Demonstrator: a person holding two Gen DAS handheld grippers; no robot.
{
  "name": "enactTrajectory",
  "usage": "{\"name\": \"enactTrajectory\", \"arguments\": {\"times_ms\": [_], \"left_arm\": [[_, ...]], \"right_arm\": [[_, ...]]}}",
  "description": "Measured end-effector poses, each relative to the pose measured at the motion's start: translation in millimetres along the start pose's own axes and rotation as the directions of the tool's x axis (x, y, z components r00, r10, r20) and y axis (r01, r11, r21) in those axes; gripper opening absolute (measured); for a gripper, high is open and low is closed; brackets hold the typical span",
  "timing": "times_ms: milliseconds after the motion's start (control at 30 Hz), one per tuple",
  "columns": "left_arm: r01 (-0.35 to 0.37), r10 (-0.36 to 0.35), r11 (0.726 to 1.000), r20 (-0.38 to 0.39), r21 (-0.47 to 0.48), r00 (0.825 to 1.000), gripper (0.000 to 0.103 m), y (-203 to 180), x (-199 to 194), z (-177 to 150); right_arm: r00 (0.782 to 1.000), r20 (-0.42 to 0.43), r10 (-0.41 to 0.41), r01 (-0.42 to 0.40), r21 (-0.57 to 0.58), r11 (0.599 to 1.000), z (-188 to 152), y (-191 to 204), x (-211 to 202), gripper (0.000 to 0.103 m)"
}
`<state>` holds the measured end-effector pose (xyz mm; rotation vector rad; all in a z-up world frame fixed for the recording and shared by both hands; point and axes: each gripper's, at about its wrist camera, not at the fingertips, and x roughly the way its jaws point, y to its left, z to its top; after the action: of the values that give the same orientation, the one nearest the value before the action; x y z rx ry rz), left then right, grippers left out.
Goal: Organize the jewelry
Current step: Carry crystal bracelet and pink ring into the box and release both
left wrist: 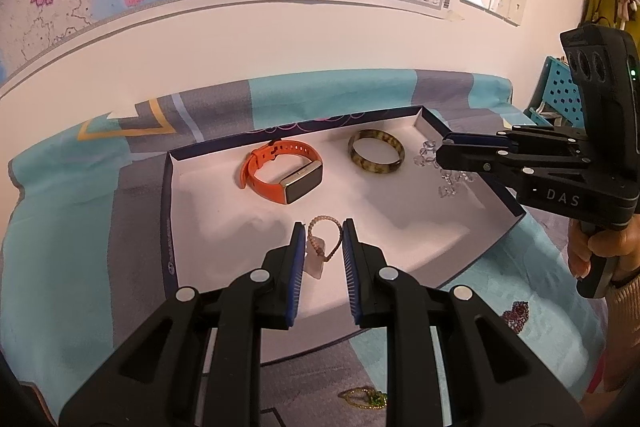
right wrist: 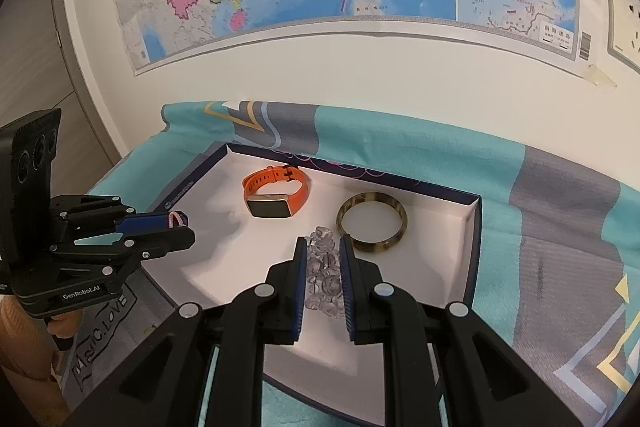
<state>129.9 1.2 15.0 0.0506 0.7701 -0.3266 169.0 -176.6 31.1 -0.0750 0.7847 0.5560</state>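
**Two bracelets between the fingers over the tray**

Since the shallow white-lined cardboard box lid [left wrist: 172, 211] serves as the collecting tray on the teal and grey patterned cloth [left wrist: 60, 227], both tools hang above its floor with a piece between their fingers. The left gripper [left wrist: 320, 243] has its jaws parted, framing a thin pink beaded bracelet [left wrist: 326, 239] with a pale tag; the beads lie against the left pad, yet whether they are pinched or merely resting I cannot tell. The right gripper [right wrist: 322, 259] likewise stands spread around a clear glass-bead bracelet [right wrist: 324, 279], which appears to lie on the tray floor, probably set apart from its neighbours so nothing tangles.

Further back rest an orange-strapped smartwatch with a gold case [left wrist: 282, 171] and, beside it, a mottled brown tortoiseshell bangle [left wrist: 376, 157]. A green and gold trinket [left wrist: 364, 398] lies outside the tray on the cloth, seemingly not yet sorted.
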Motion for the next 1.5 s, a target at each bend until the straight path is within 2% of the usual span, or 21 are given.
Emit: {"name": "enactTrajectory", "arguments": {"times_ms": [1500], "left_arm": [[-0.068, 0.066, 0.998, -0.098, -0.014, 0.993, 0.019, 14, 50, 13]], "right_arm": [[0.998, -0.059, -0.013, 0.013, 0.009, 1.0, 6, -9, 37, 0.014]]}}
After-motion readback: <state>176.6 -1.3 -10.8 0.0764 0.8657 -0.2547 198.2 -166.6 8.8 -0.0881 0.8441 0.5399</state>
